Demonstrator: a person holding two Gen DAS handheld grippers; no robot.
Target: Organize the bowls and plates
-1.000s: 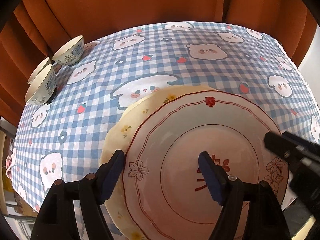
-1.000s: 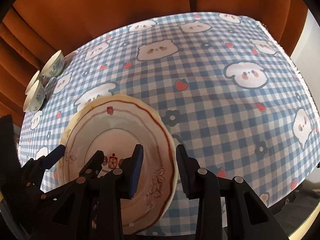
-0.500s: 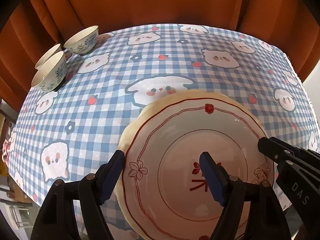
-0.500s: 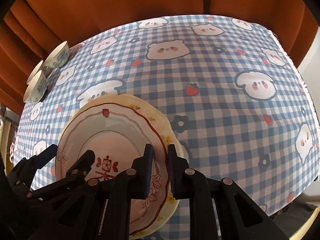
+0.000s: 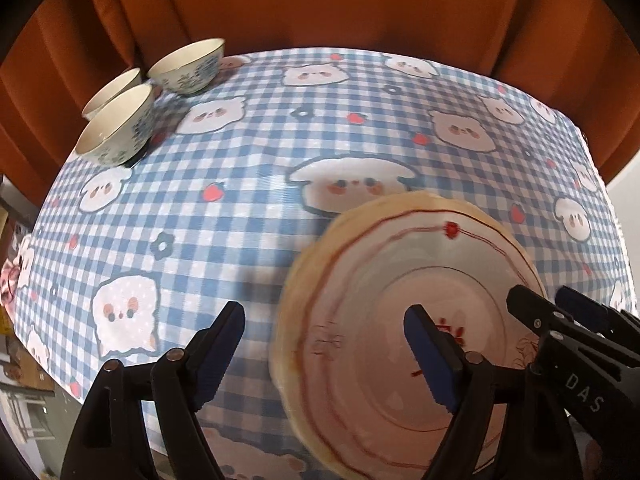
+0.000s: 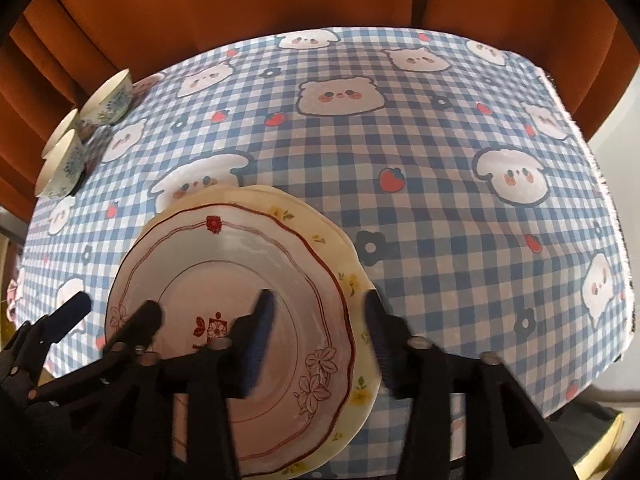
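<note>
The right tool [image 6: 316, 344] has just let go: its jaws, pinched on the rim of the red-trimmed plate [image 6: 224, 280] half a second ago, have been opening and now stand apart astride that rim, gripping nothing. The left tool [image 5: 324, 344] has been opening too, wide and empty, slid off the plate's left edge. The plate sits on the yellow plate [image 6: 352, 280] on the desk [image 6: 460, 220], so that stack looks done; the three bowls [image 5: 116, 132], far beyond it at the back-left corner, probably come next.

Blue-checked tablecloth [image 6: 440, 200] carries two stacked plates [image 6: 240, 264] — three bowls [image 5: 120, 132] at its far-left corner.
</note>
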